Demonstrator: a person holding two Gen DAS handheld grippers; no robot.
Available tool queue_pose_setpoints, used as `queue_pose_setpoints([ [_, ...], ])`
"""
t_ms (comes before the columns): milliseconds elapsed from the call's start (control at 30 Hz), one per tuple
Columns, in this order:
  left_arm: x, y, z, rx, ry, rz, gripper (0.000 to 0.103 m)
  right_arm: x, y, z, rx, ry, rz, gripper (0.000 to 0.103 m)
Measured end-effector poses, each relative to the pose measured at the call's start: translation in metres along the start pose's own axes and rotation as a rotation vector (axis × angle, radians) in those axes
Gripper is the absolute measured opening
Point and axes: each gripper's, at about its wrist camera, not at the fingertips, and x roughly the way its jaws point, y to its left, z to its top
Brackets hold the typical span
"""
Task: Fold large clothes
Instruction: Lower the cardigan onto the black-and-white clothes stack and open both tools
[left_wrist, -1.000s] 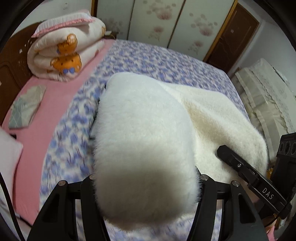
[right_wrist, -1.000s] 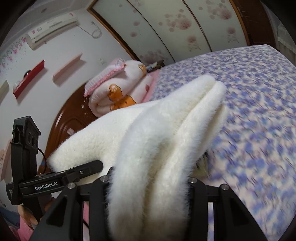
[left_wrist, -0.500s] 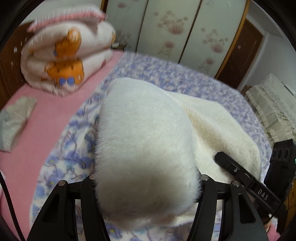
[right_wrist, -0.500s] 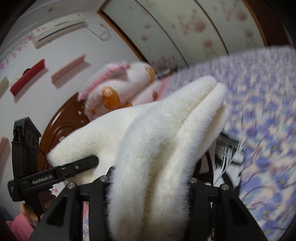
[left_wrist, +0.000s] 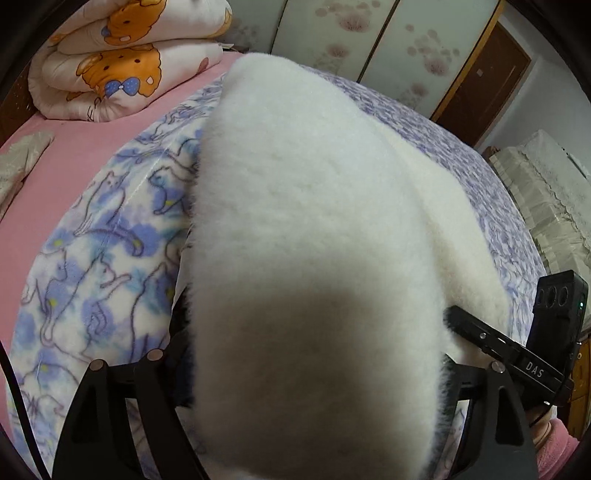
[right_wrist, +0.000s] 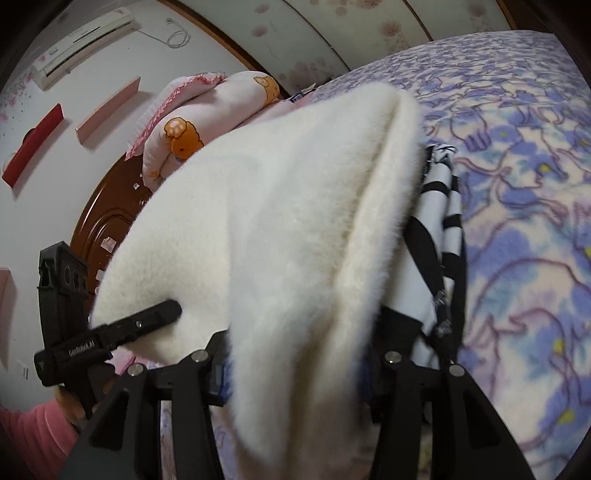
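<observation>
Two markings are reading clearly. "DAS" is showing in pale capitals on the black bar-shaped body of the right gripper (left_wrist: 491, 345), as the left wrist camera sees it at lower right against the white fleece. "GenRobot.AI" is showing in pale letters on the matching black bar of the left gripper (right_wrist: 110, 334), in the right wrist view at lower left. No other lettering is showing legibly.

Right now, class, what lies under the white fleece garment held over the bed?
In the right wrist view, a black-and-white striped fabric shows below the white fleece garment, with the purple cat-print blanket beneath. How far the stripes run under the fleece is covered.
</observation>
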Motion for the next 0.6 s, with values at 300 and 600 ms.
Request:
queue_pose_setpoints([
  [300,-0.068,-0.022,0.020,0.009,0.016,0.193,0.085,-0.048,0.031,0.008,-0.046,0.027,-0.210,0.056],
  [600,-0.082,-0.047,0.075,0.060,-0.052,0.287,0.081,-0.063,0.060,0.057,-0.100,-0.181,-0.224,0.052],
])
